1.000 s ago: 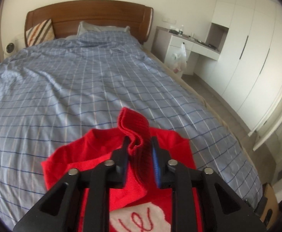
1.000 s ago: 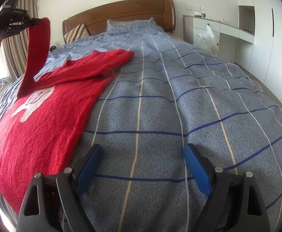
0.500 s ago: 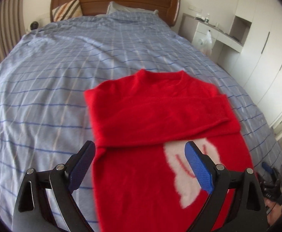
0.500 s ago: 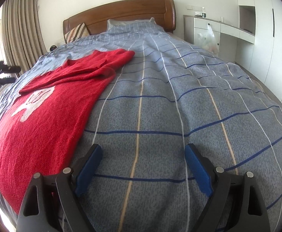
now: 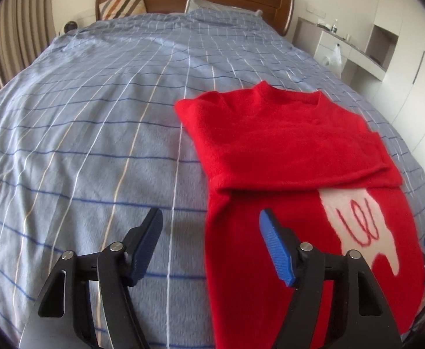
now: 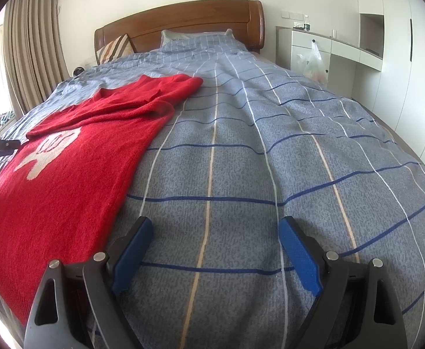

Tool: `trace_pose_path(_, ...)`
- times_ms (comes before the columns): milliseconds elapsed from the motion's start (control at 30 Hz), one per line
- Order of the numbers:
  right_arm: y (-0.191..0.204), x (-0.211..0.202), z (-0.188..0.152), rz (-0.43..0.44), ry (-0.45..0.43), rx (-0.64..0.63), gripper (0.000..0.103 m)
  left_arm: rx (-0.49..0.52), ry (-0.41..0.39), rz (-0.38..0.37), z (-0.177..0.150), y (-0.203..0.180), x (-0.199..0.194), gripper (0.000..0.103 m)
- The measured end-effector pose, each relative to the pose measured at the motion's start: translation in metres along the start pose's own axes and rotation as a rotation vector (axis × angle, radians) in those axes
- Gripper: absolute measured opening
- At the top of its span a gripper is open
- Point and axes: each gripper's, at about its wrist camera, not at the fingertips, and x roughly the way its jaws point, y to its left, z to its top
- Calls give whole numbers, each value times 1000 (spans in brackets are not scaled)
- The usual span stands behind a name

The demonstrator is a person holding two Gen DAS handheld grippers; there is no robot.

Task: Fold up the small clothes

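Note:
A red sweater (image 5: 285, 151) with a white motif (image 5: 360, 221) lies flat on the blue checked duvet (image 5: 96, 145). One sleeve is folded across its chest. My left gripper (image 5: 211, 232) hovers low over the sweater's side edge, one finger above the duvet and the other above the red knit. Its jaws are closing, and the pads press on nothing. In the right wrist view the sweater (image 6: 75, 160) lies to the left. My right gripper (image 6: 215, 241) stands open over bare duvet beside the sweater's hem, holding nothing.
A wooden headboard (image 6: 183, 20) and pillows (image 5: 122, 4) are at the far end of the bed. A white desk with a hanging plastic bag (image 6: 314, 64) and white wardrobes (image 6: 410, 58) line the right side. Curtains (image 6: 29, 52) hang on the left.
My left gripper let go of the sleeve, which now lies folded across the chest. It then dropped towards the sweater's side edge, its jaws wide and then narrower. The right gripper stayed put.

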Motion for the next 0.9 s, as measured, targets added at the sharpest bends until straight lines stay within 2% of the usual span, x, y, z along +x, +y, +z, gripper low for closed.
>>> trace_pose_path(67, 0, 0, -1, 0, -1, 0, 88, 13, -1, 33, 9, -3, 15, 36)
trace_pose_path(100, 0, 0, -1, 0, -1, 0, 88, 26, -3, 43, 10, -3, 20, 5)
trace_pose_path(167, 0, 0, -1, 1, 0, 0, 88, 32, -38, 83, 3, 0, 17, 5)
trace_pose_path(267, -1, 0, -1, 4, -1, 1, 88, -4, -57, 74, -11, 12, 12, 4)
trace_pose_path(367, -2, 0, -1, 7, 0, 1, 89, -20, -49, 61, -11, 16, 12, 4)
trace_pose_path(467, -2, 0, -1, 7, 0, 1, 89, 16, -37, 73, -13, 10, 12, 6)
trace_pose_path(600, -2, 0, -1, 7, 0, 1, 89, -24, -23, 49, -17, 19, 4, 12)
trace_pose_path(667, -2, 0, -1, 7, 0, 1, 89, -39, -21, 44, -24, 23, -6, 22)
trace_pose_path(733, -2, 0, -1, 8, 0, 1, 89, -45, -24, 48, -33, 28, -19, 39)
trace_pose_path(867, -2, 0, -1, 8, 0, 1, 89, -73, -48, 47, -53, 42, -49, 61)
trace_pose_path(900, -2, 0, -1, 8, 1, 1, 89, -87, -62, 52, -57, 46, -57, 70)
